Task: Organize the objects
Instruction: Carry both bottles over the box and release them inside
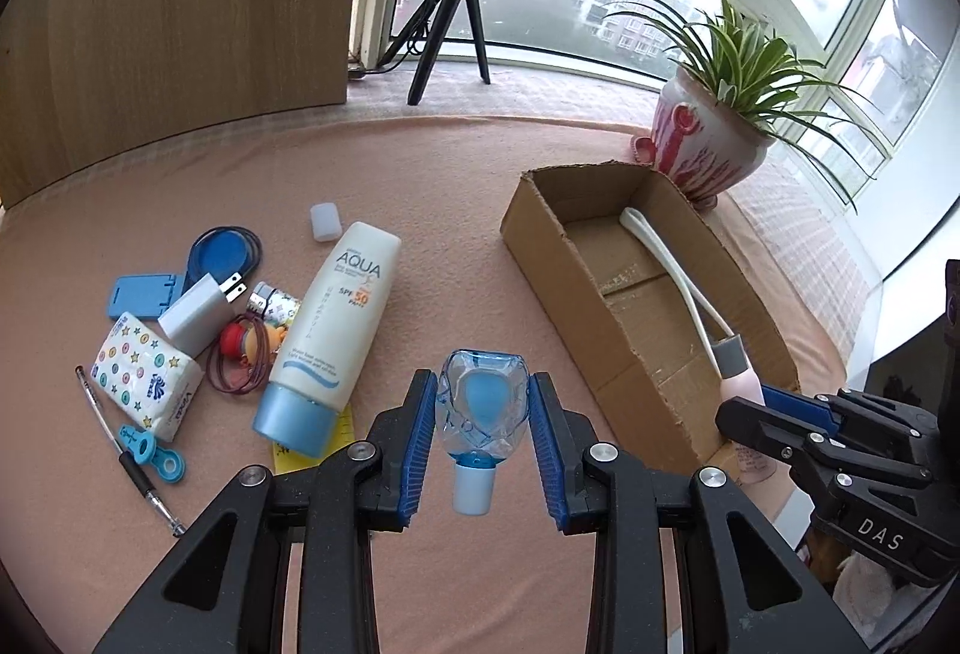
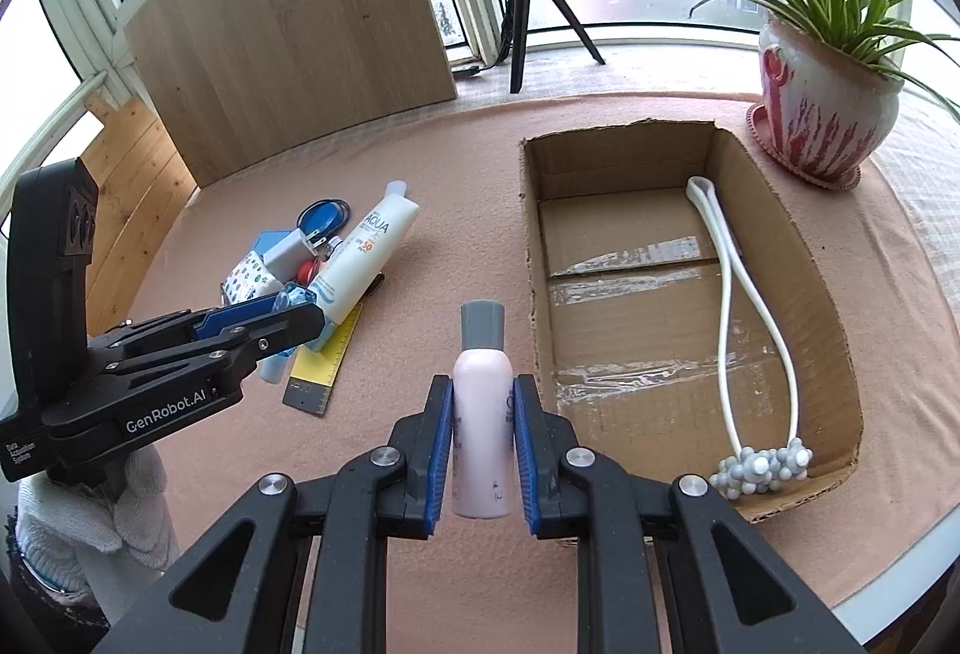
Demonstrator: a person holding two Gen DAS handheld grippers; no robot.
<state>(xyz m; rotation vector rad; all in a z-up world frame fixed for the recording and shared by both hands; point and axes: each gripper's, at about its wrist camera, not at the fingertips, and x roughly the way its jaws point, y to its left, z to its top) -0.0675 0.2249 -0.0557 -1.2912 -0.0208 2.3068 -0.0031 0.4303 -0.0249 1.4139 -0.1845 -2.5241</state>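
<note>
My left gripper point(image 1: 483, 402) is shut on a small clear blue bottle point(image 1: 480, 408), cap toward the camera, held above the pink cloth. In the right wrist view that left gripper point(image 2: 294, 309) hangs over the yellow ruler point(image 2: 321, 363). My right gripper point(image 2: 482, 408) is shut on a pale pink bottle point(image 2: 483, 414) with a grey cap, just left of the open cardboard box point(image 2: 531, 258). The left wrist view shows the right gripper point(image 1: 747, 408) at the box's point(image 1: 540, 258) near corner. A white massage roller point(image 2: 729, 318) lies inside the box.
A pile sits at the left: a sunscreen tube point(image 1: 333, 324), a tissue pack point(image 1: 147, 375), a white charger point(image 1: 195, 315), a blue phone stand point(image 1: 141, 294), a pen point(image 1: 129, 459) and blue clips point(image 1: 153, 450). A potted plant point(image 2: 822, 96) stands behind the box. A ring-light tripod point(image 1: 450, 18) stands at the window.
</note>
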